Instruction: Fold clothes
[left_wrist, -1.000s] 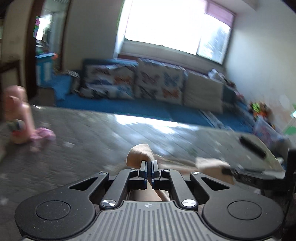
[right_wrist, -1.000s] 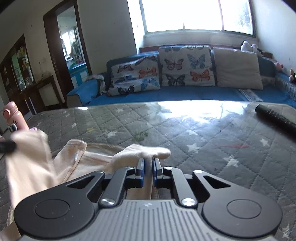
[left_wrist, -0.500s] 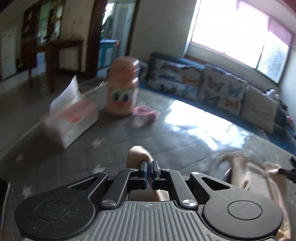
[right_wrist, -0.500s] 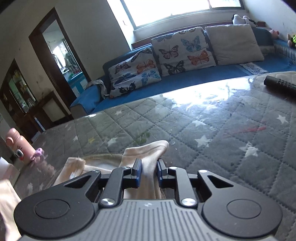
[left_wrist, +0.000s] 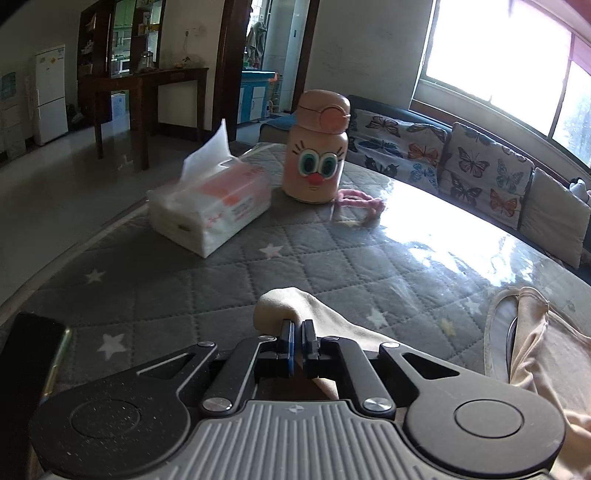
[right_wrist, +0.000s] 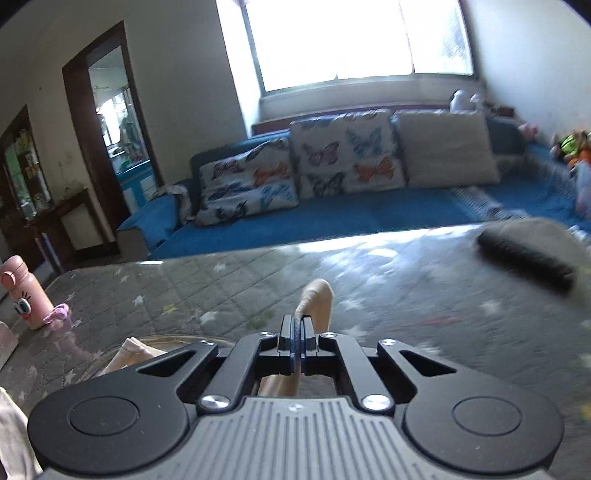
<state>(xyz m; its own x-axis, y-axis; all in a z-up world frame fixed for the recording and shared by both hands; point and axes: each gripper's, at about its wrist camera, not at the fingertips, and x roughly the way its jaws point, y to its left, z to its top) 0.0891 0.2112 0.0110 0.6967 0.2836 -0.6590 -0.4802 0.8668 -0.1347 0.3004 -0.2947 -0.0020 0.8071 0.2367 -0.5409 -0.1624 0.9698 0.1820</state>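
Note:
A beige garment (left_wrist: 539, 343) lies on a grey quilted star-patterned table cover (left_wrist: 221, 280). My left gripper (left_wrist: 297, 328) is shut on a bunched corner of that cloth, which pokes out ahead of the tips (left_wrist: 280, 306). In the right wrist view my right gripper (right_wrist: 297, 325) is shut on another fold of the beige garment (right_wrist: 317, 299), which stands up between the fingers. More of the cloth shows low at the left (right_wrist: 129, 350). The rest of the garment is hidden under both grippers.
A pink cartoon-face bottle (left_wrist: 317, 147) with a pink strap and a tissue pack (left_wrist: 210, 206) stand at the table's far left. A dark phone (left_wrist: 26, 354) lies near the left edge. A black remote (right_wrist: 524, 262) lies far right. A blue sofa with butterfly cushions (right_wrist: 332, 166) is behind.
My left gripper has swung left, from facing the sofa to facing the bottle and tissues, keeping its grip. The right gripper has closed tighter on the cloth and turned slightly right.

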